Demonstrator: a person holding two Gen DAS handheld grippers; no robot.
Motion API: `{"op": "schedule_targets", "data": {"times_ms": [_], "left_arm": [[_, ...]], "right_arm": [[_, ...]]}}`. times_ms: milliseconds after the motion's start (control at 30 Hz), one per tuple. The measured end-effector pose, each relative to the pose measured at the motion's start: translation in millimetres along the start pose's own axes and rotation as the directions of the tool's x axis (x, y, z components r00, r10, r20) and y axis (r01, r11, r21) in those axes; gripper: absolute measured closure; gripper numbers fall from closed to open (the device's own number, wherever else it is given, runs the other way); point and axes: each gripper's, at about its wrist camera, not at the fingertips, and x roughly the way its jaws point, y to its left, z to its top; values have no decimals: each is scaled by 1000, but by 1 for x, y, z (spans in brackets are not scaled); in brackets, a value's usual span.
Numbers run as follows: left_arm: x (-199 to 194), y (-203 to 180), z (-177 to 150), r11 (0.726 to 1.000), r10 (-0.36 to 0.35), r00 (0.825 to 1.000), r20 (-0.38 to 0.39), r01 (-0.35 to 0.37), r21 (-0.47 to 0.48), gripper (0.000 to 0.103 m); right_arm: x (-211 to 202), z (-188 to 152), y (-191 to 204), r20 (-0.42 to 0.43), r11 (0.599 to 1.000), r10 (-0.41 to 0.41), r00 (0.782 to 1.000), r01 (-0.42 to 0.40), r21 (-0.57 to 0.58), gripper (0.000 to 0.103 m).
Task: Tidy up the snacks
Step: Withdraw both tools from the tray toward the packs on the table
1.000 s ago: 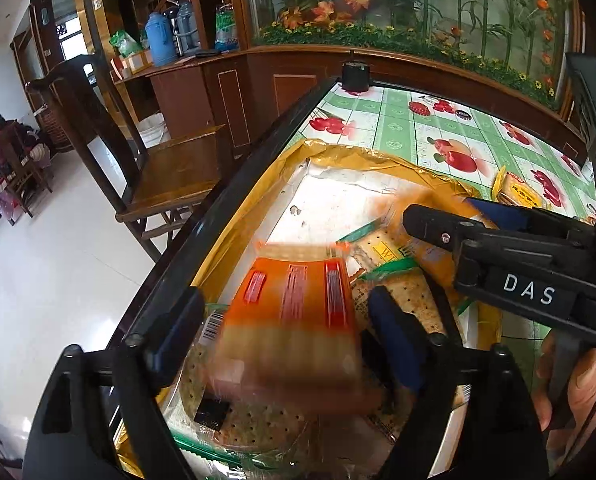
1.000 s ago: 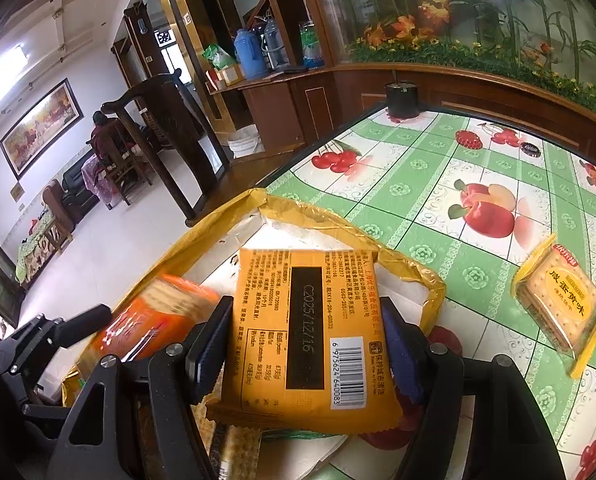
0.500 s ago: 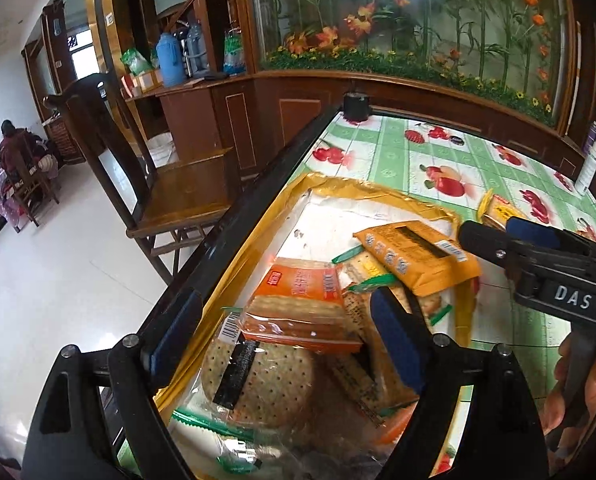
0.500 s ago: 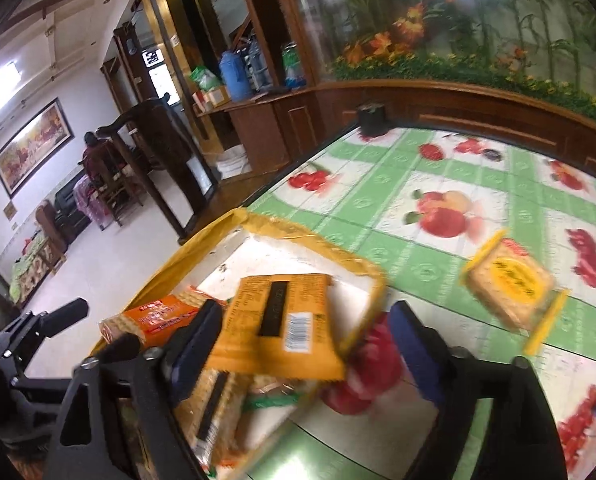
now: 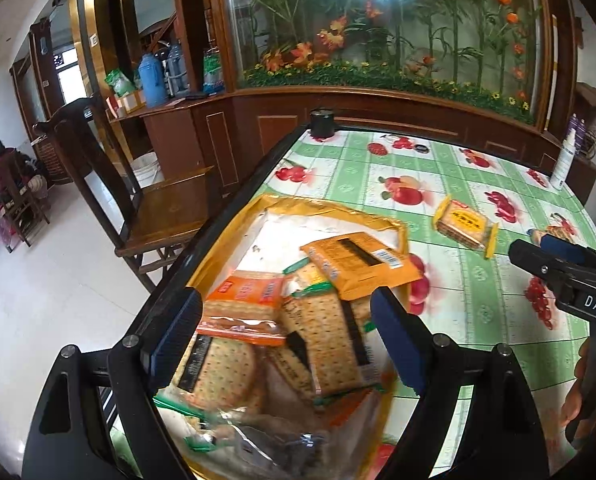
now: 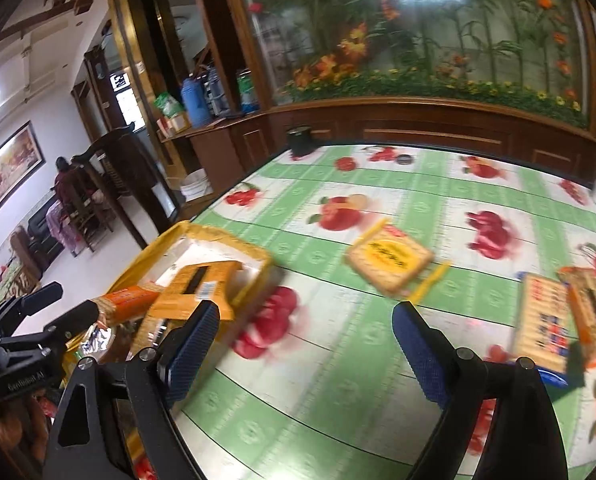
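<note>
A yellow-rimmed tray [image 5: 329, 208] at the table's left edge holds several cracker packets. An orange packet [image 5: 250, 292] and an orange-yellow packet with a barcode [image 5: 357, 260] lie on top. My left gripper [image 5: 286, 300] hangs open above the tray with nothing between its blue pads. My right gripper [image 6: 305, 316] is open over bare tablecloth, right of the tray [image 6: 222, 236]. A yellow cracker packet [image 6: 389, 258] lies ahead of it, also seen in the left wrist view [image 5: 463, 222]. Two more packets [image 6: 541, 324] lie at its right.
The fruit-print green tablecloth [image 6: 337, 400] covers the table. A black jar [image 5: 322, 122] stands at the far edge and a white bottle [image 5: 562, 164] at the far right. A wooden chair [image 5: 158, 208] stands left of the table; a wooden cabinet runs behind.
The orange packet left my left gripper's jaws and now lies in the tray; that gripper rose. My right gripper let go of the barcode packet into the tray and swung right over the table.
</note>
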Motion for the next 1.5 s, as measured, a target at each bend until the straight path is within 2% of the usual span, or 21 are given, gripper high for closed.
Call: {"op": "schedule_targets", "data": {"times_ms": [433, 800, 1033, 1133, 1300, 1433, 1500], "left_arm": [[-9, -40, 5, 998, -29, 999, 14, 28, 52, 16], [-7, -61, 7, 996, -44, 999, 2, 44, 73, 16], [3, -98, 11, 989, -88, 996, -23, 90, 117, 16], [10, -121, 15, 982, -125, 992, -33, 128, 141, 16], [34, -158, 19, 965, -193, 977, -95, 206, 160, 16], [60, -168, 23, 962, -248, 956, -157, 263, 79, 16], [73, -170, 26, 963, -259, 951, -171, 267, 25, 16]], "right_arm": [[-51, -14, -72, 37, 992, -101, 994, 97, 83, 13], [-76, -20, -110, 58, 981, -152, 987, 144, 129, 13], [-92, -28, -145, 55, 965, -209, 976, 197, 171, 13], [-98, -34, -163, 50, 955, -235, 971, 221, 198, 13], [-101, -43, -187, 31, 941, -263, 964, 249, 231, 13], [-100, -46, -202, 26, 931, -270, 963, 254, 261, 13], [-95, -44, -204, 21, 930, -262, 965, 247, 272, 13]]}}
